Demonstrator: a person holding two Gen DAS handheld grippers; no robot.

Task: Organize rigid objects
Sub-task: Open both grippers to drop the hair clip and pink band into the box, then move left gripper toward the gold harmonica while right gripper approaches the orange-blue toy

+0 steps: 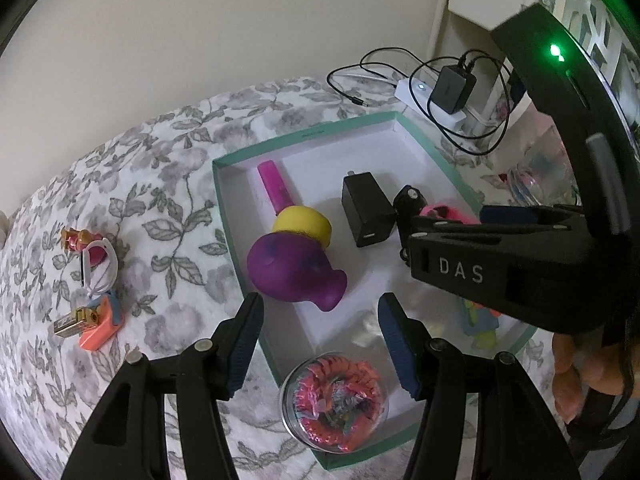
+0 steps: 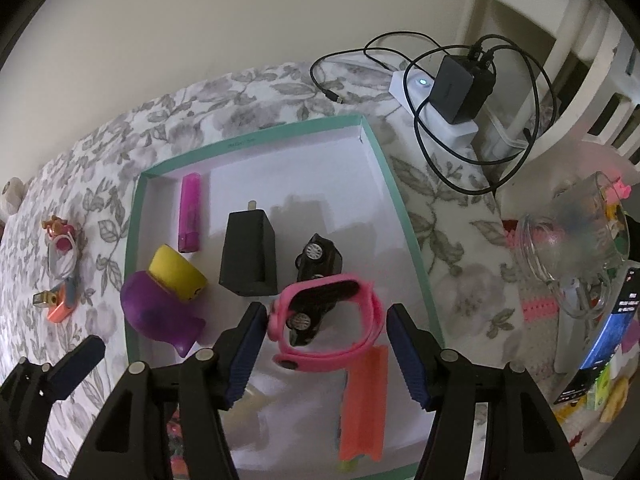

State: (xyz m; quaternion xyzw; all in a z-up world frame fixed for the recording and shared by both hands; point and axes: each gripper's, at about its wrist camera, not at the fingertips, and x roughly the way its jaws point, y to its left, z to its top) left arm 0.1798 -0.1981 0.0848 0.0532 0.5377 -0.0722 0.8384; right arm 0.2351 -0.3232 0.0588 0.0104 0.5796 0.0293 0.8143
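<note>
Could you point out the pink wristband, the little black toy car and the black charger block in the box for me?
pink wristband (image 2: 362, 344): right wrist view, on its lower strap.
black toy car (image 2: 320, 258): right wrist view, on its upper body near a wheel.
black charger block (image 2: 248, 256): right wrist view, on its broad top face.

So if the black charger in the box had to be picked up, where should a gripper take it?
Grip the black charger across its two long flat sides, coming from straight above. It lies flat in the box, prongs pointing to the far wall. The toy car sits close on one side, so enter carefully.
</note>
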